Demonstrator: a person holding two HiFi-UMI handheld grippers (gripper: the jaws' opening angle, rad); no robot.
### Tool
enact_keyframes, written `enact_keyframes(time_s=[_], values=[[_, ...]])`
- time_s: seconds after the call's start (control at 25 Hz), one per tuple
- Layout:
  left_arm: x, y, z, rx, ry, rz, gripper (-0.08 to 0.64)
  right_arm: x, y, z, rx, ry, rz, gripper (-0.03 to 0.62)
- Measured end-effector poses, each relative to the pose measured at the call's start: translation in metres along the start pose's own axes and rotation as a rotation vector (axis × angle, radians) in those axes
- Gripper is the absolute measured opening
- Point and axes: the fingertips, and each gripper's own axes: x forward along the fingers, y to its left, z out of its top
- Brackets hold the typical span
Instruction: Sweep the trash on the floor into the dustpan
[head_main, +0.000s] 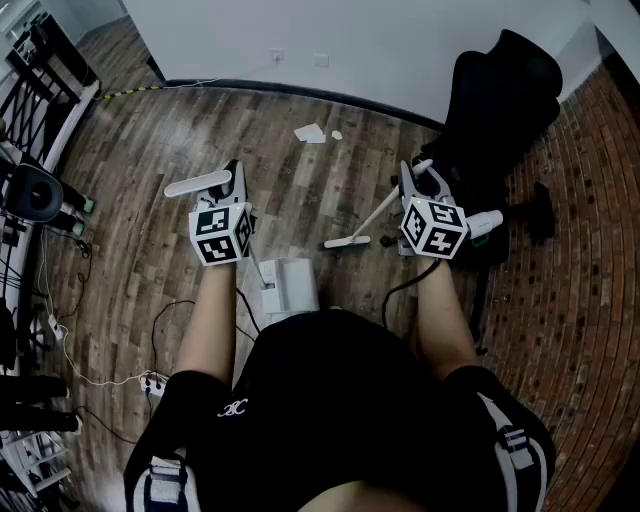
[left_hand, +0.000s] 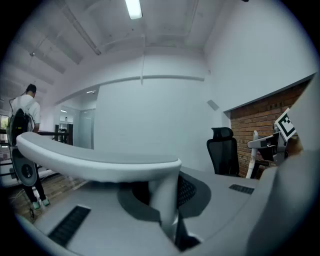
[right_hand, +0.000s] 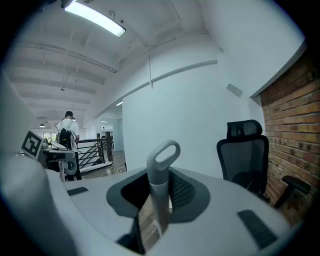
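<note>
Trash (head_main: 310, 133), two white scraps as far as I can tell, lies on the wooden floor (head_main: 140, 230) close to its far edge, just short of the dark skirting. The larger scrap is a flat piece. The smaller one (head_main: 337, 134) sits just beside it on the side toward the black chair (head_main: 500, 90).

None of it has been swept, by my reading. Both scraps are well apart from the broom (head_main: 380, 212) and the dustpan (head_main: 290, 285), so the whole job is left: bring the pan up near the scraps, then draw them in.

The broom's long axis slants from the looped grip down and toward my left. Its head (head_main: 347, 242) is low by the floor, in the middle of the floor and short of the trash, with its bar lying roughly parallel to the far edge. The dustpan stands nearer me, close to my feet, with its post upright and a crossbar grip on top. I cannot tell which way its mouth faces.

My left tongs (head_main: 230, 195) are closed on the dustpan's post just under the crossbar (left_hand: 100, 162). My right tongs (head_main: 420, 185) are clamped on the broom's shaft below its loop (right_hand: 165, 152). A person stands far off by a railing.
</note>
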Motion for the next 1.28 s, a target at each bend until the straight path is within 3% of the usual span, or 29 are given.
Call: enact_keyframes(time_s=[0.4, 0.76, 1.28], values=[[-0.002, -0.004, -0.008, 0.055, 0.012, -0.017, 0.012, 0.002, 0.014, -0.012, 0.016, 0.042, 0.021, 0.094], [0.006, 0.02, -0.007, 0.036, -0.027, -0.002, 0.012, 0.002, 0.019, -0.018, -0.002, 0.07, -0.01, 0.094], [0.063, 0.035, 0.006, 0.038, -0.09, -0.037, 0.012, 0.03, -0.002, 0.01, -0.032, 0.042, -0.057, 0.094]])
